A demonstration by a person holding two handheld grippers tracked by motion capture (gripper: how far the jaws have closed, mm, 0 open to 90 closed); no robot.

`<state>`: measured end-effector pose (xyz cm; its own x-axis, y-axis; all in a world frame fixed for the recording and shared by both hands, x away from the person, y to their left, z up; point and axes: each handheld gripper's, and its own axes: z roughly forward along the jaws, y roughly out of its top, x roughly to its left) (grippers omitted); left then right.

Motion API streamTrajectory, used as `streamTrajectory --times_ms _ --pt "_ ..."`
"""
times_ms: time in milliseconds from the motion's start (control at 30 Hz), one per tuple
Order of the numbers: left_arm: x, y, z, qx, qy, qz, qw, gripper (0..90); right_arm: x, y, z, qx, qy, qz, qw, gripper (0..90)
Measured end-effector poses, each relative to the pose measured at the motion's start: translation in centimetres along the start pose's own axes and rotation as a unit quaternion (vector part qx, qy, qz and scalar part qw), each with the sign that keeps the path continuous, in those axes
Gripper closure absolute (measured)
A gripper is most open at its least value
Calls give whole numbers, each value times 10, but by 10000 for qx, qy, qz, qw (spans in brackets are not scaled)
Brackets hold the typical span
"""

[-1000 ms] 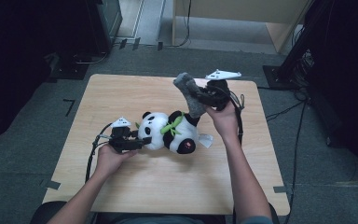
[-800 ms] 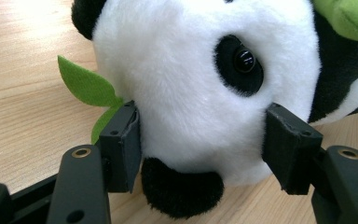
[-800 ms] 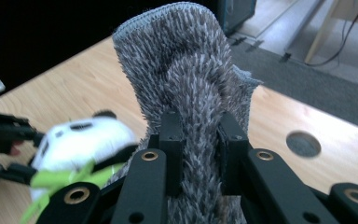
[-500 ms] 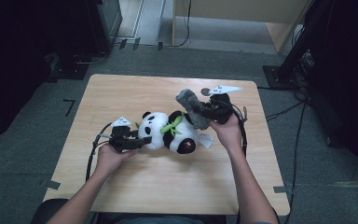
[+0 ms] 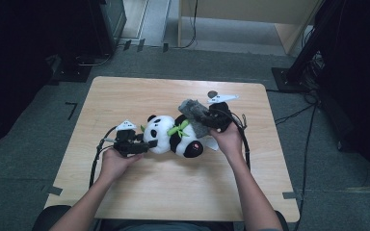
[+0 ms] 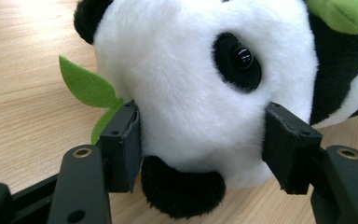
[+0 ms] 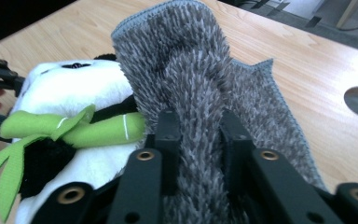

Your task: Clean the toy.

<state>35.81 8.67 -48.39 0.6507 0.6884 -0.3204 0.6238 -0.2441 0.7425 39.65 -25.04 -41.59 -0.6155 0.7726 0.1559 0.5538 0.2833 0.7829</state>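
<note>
Panda plush (image 5: 171,137) lies on worktop (image 5: 125,96), mid. We clamp its head in left tongs (image 6: 200,140); right tongs (image 7: 196,140) pinch grey cloth (image 7: 200,70) against panda's back.

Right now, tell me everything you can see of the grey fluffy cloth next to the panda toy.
The grey fluffy cloth looks like shaggy microfibre with a stitched hem along its edge. It is bunched into a thick fold, pinched between the jaws of the right gripper. Its free part spreads onto the light wooden table, and the fold leans against the black-and-white plush panda near its green bamboo sprig. It sits toward the table's far right part.
</note>
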Motion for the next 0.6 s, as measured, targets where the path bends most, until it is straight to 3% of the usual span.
streamTrajectory --times_ms 167,300,500,600 --pt "0 0 0 5 -2 5 10000 367 -10 -5 -13 -53 -8 322 9995 776" --pt "0 -1 0 -14 -10 -13 10000 366 -15 -14 -21 -117 -59 419 9990 781" --pt "2 -1 0 -26 -48 -51 10000 364 -32 -25 -24 124 -335 615 9975 788" --pt "2 -1 0 -10 -42 -10 10000 364 -41 -30 -23 180 -312 785 9963 788"
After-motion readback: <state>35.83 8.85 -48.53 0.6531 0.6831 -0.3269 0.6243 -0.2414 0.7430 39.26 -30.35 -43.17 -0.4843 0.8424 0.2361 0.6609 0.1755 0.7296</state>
